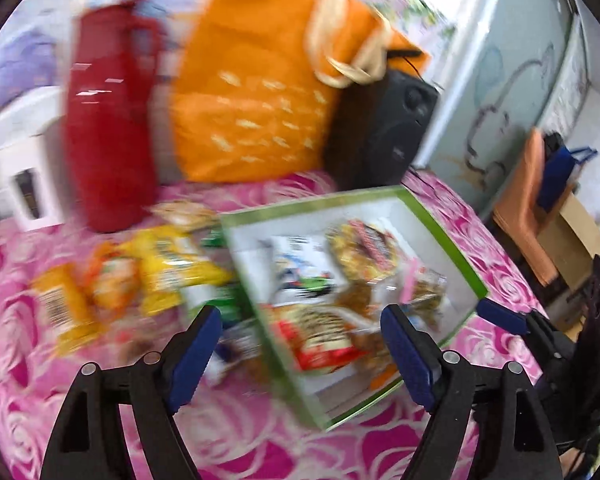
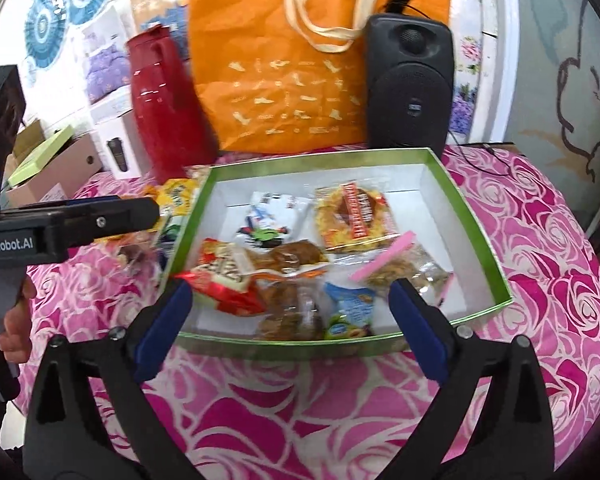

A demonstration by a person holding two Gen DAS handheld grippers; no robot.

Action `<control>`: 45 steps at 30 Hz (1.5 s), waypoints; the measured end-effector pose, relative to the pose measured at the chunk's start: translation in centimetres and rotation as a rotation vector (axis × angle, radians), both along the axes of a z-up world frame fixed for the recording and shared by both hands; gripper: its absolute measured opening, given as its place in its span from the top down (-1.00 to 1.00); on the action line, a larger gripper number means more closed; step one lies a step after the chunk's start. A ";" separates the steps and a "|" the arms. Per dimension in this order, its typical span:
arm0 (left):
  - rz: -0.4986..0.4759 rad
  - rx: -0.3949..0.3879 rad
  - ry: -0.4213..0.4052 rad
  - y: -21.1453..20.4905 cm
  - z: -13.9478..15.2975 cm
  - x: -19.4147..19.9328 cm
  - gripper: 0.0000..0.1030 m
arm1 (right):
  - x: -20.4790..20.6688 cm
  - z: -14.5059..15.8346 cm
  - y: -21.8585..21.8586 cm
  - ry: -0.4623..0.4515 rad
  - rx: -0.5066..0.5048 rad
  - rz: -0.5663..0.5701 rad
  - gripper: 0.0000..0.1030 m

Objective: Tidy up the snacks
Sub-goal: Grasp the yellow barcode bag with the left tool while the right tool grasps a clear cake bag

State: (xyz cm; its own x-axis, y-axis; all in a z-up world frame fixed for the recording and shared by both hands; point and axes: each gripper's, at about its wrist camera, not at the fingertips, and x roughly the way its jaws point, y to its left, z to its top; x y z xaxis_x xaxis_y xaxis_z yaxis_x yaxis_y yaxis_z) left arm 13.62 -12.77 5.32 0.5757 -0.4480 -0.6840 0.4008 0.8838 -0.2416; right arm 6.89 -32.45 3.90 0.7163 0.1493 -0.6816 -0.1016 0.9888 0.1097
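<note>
Hand-held grippers first: left hand-held gripper [image 1: 302, 322] has its jaws spread wide and holds nothing, hovering over the box's left edge and the loose packets. Right hand-held gripper [image 2: 292, 300] is equally wide apart and empty, poised at the near rim of the green-edged box [image 2: 482, 232].

Box sits on the desk [image 2: 280, 408], which has a pink rose-print cover. Several snacks are already inside: a red-and-white packet [image 2: 224, 280], a white pouch [image 2: 270, 220], a yellow round pack [image 2: 354, 218], a clear zip bag with a pink seal [image 2: 412, 268], a small blue packet [image 2: 350, 312].

Unsorted pile is just left of the box: yellow packets [image 1: 172, 270], an orange one [image 1: 114, 278], and another with a barcode [image 1: 62, 308]. Left view is motion-blurred, so labels are unreadable.

Handling, judged: film pouches look light, soft and slippery, with crushable contents. Pinch a crimped end seam or a corner, not the belly. Box wall is likely thin card and will slide if nudged.

In the way: the box's raised rim has to be cleared when dropping items in. Behind the pile stands a red thermos jug [image 2: 164, 108], close enough to knock. Farther back are an orange tote bag [image 2: 284, 72] and a black speaker [image 2: 410, 84], both clear of the work.
</note>
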 end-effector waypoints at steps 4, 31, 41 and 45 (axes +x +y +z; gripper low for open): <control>0.067 -0.014 0.003 4.0 -1.0 -1.7 -0.64 | -0.7 0.1 2.9 0.012 0.014 0.074 -0.93; 0.282 -0.041 0.131 17.6 -7.2 7.8 -0.64 | 8.7 -5.8 20.1 0.126 -0.024 0.342 -0.25; 0.255 -0.100 0.231 18.0 -10.3 11.6 -0.07 | 10.0 -7.3 20.8 0.128 -0.097 0.338 0.22; 0.229 -0.137 0.242 18.4 -10.5 11.3 0.04 | 9.6 -6.7 20.1 0.139 -0.042 0.358 0.37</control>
State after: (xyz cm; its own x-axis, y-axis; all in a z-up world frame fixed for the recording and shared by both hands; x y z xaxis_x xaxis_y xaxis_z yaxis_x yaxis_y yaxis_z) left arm 24.92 5.65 -5.18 0.5005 -0.4230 -0.7554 0.1130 0.8970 -0.4274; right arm 16.48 -12.33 -2.76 0.5241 0.3425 -0.7797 -0.4279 0.8975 0.1066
